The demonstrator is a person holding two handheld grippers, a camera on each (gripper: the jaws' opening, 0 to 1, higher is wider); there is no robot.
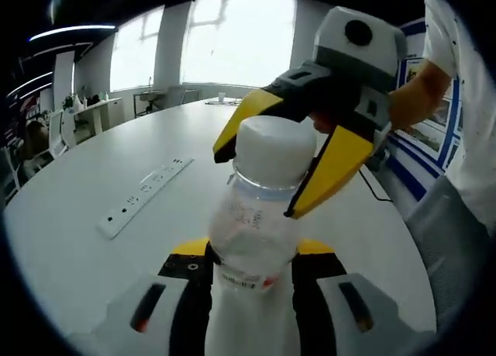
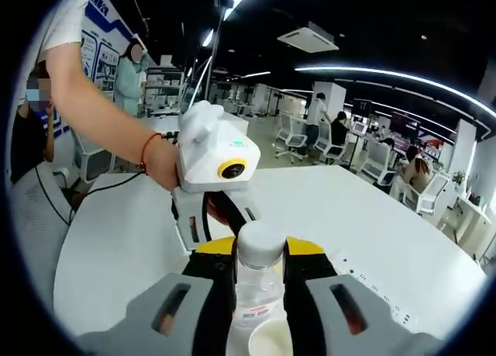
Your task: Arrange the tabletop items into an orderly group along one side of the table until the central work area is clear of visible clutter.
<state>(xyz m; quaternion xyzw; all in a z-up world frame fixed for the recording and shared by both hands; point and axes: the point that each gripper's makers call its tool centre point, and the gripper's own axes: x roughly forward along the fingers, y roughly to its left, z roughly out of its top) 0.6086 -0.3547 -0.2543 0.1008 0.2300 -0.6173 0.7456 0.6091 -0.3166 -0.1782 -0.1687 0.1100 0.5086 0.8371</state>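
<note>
A clear plastic bottle (image 1: 252, 224) with a white cap (image 1: 275, 145) is held above the white table (image 1: 85, 178). My left gripper (image 1: 252, 257) is shut on its lower body, a black and yellow pad on each side. My right gripper (image 1: 260, 178) comes in from the upper right, its yellow jaws straddling the cap and pressing on it. In the right gripper view the cap (image 2: 260, 243) and clear neck sit squeezed between my right gripper's (image 2: 260, 254) pads. The left gripper (image 2: 211, 216) stands just behind the bottle, held by a hand.
A white power strip (image 1: 145, 195) lies on the table to the left, and shows again as the power strip (image 2: 378, 292). A black cable (image 2: 116, 184) runs over the table's far edge. Office chairs (image 2: 306, 143) and people stand beyond.
</note>
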